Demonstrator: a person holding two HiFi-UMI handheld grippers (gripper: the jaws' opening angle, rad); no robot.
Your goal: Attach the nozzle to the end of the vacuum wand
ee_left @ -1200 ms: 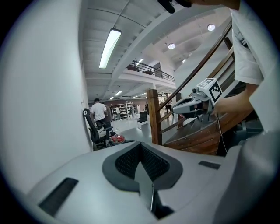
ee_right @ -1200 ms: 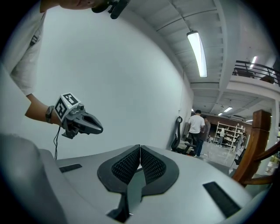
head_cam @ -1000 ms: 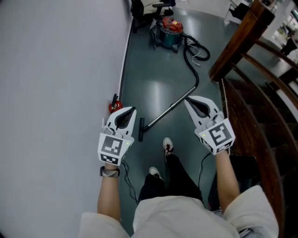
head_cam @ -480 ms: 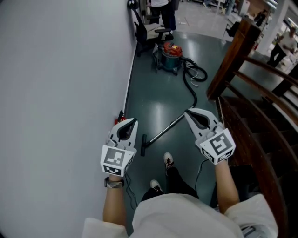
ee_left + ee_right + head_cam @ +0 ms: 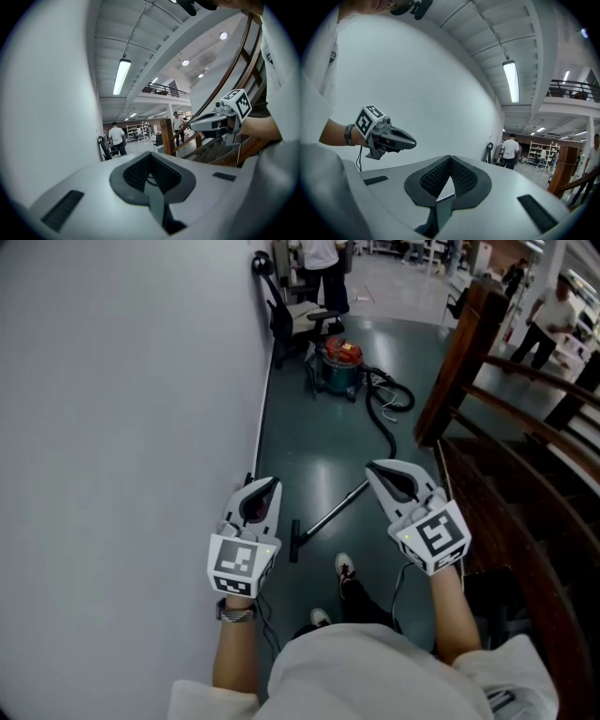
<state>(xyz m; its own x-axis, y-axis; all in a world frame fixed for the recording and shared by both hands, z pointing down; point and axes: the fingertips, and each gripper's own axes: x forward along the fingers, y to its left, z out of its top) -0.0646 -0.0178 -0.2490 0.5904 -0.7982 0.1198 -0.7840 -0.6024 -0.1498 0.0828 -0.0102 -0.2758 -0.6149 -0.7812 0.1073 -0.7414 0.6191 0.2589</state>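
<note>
Nozzle (image 5: pixel 294 541) and vacuum wand (image 5: pixel 330 513) lie together on the floor (image 5: pixel 309 456). The dark crossbar sits right at the wand's near end, just beside the person's shoe (image 5: pixel 344 566). It looks joined to the tube, though I cannot tell whether it is fully seated. From the wand's far end the hose (image 5: pixel 385 424) runs slack to the canister (image 5: pixel 339 363), which probably lets the wand rest flat within reach. The left gripper (image 5: pixel 266 487) hovers over the nozzle end of the wand and the right gripper (image 5: pixel 377 471) over its hose end. Both point about level, each with jaws together and nothing between them, so neither hand is working on the wand now.
</note>
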